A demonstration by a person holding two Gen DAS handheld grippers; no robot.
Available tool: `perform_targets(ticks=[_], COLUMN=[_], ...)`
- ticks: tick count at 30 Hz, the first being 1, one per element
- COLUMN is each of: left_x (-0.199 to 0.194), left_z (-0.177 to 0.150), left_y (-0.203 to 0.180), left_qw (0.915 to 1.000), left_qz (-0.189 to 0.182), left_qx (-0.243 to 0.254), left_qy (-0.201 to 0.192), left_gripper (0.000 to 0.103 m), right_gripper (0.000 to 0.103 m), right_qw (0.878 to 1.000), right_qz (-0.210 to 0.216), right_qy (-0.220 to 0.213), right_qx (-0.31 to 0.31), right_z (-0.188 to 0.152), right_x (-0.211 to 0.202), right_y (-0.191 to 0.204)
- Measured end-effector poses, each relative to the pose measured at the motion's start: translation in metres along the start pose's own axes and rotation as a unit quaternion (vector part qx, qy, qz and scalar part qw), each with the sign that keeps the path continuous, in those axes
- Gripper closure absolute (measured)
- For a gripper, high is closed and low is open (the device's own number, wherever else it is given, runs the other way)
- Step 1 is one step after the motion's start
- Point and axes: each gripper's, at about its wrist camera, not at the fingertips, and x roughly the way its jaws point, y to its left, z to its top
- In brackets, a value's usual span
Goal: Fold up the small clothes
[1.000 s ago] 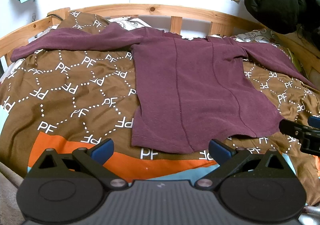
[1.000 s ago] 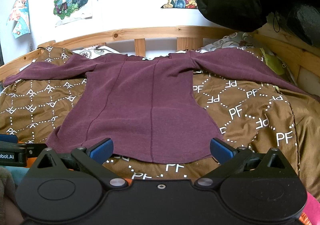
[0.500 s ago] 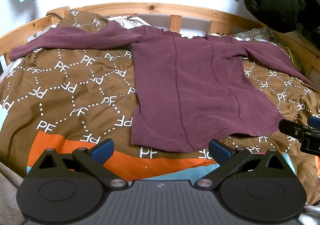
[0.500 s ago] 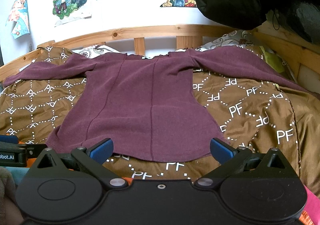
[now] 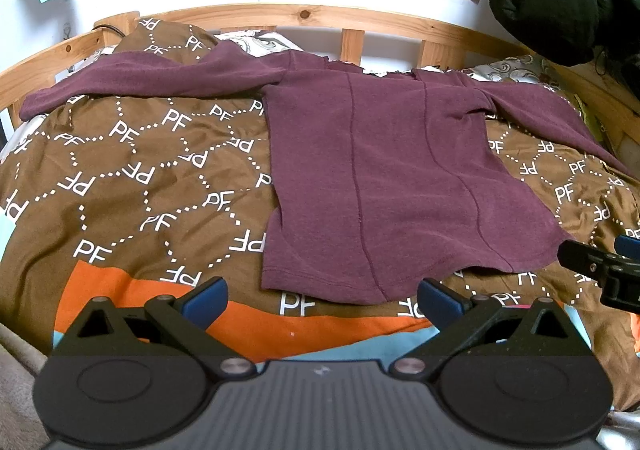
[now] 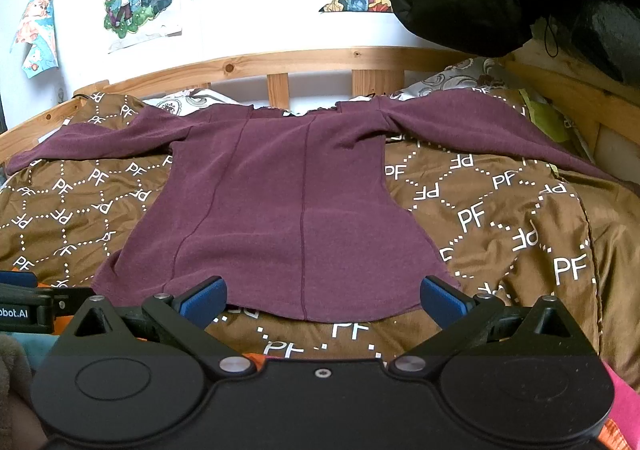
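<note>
Barely anything's moved in the last second: top (image 5: pixel 384 178) flat on the bed (image 5: pixel 132 178), left gripper (image 5: pixel 322 296) and right gripper (image 6: pixel 322 296) both wide open, empty, still short of the hem. Folding hasn't started.

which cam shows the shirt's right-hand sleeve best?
Right wrist. The maroon shirt sits centred and that sleeve runs nearly full length. In the left wrist view the sleeve is squeezed against the frame edge.

Maroon long-sleeved top (image 5: pixel 384 178) (image 6: pixel 280 210), flat, unfolded, sleeves outspread

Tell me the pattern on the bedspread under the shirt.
Brown bedspread with white dotted hexagons and "PF" letters; clearest in the right wrist view.
</note>
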Motion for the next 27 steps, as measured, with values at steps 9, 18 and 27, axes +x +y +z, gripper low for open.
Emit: perform_targets(ticks=[9,18,27], left_x=[-0.0002,0.0001,0.0000], left_z=[0.0002,-0.0019,-0.0022], left_y=[-0.0001,0.0001,0.0001], left_qw=[1.0000,1.0000,1.0000], left_qz=[0.000,0.000,-0.001], left_qx=[0.000,-0.001,-0.001], left_qy=[0.001,0.003,0.004], left_gripper=[0.001,0.001,0.001], right_gripper=[0.000,0.001,0.000], right_qw=[1.000,1.000,1.000], right_qz=[0.000,0.001,0.001], right_qy=[0.001,0.004,0.005], right_qx=[0.001,0.004,0.006], right_z=[-0.0016,-0.0044,-0.0036], right_x=[-0.0004,0.0015,0.0011], right_y=[0.0003,-0.0008,-0.0005])
